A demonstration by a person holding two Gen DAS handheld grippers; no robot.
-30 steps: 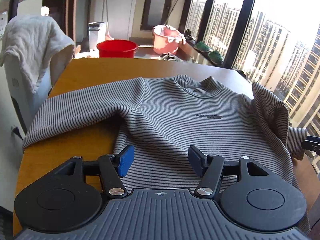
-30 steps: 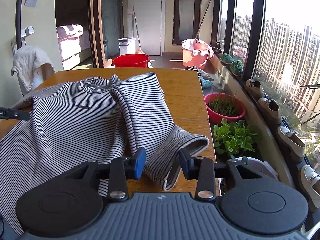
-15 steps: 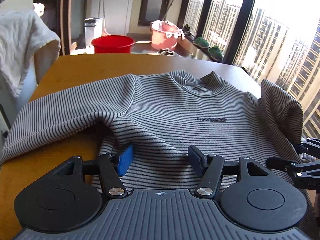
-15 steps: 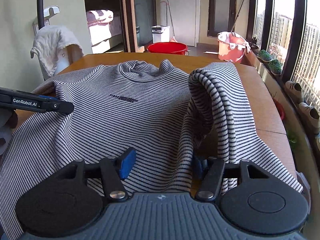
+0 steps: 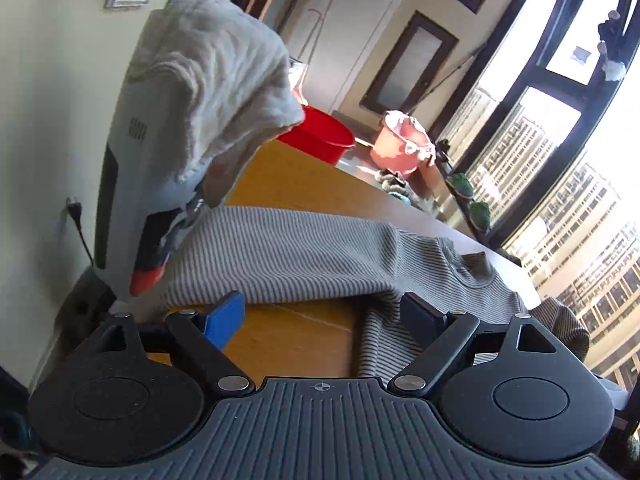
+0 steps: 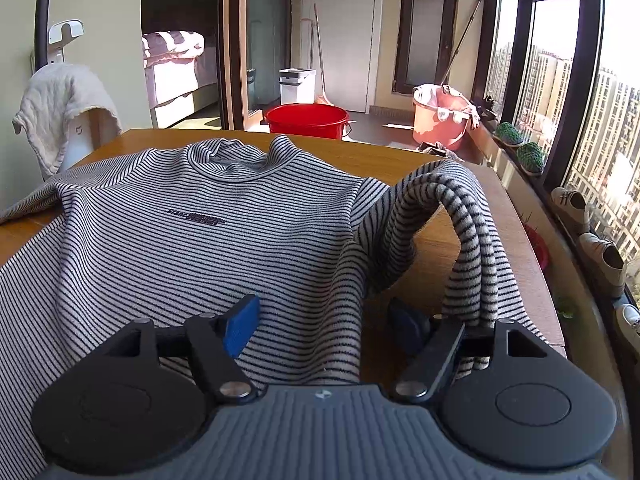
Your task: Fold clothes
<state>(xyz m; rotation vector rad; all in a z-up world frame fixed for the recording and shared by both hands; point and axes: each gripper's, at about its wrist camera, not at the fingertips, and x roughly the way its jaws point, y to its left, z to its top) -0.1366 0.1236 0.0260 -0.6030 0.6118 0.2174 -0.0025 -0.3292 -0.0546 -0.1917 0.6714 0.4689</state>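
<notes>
Item: right gripper (image 6: pixel 320 320), jaws just widened and standing apart, straddling the side hem of the striped sweater (image 6: pixel 180 236) near the tabletop (image 6: pixel 516 236)'s right edge, pads not pressing cloth; left gripper (image 5: pixel 320 316), jaws also just widened, wide and empty over bare wood at the left edge, the left sleeve (image 5: pixel 280 256) lying just beyond. Sweater lies chest-up across the tabletop, collar toward the far edge, right sleeve (image 6: pixel 460 216) humped by the right edge. Handling advice: pinch each sleeve near its cuff, lay it flat across the chest, smoothing the hump first.
</notes>
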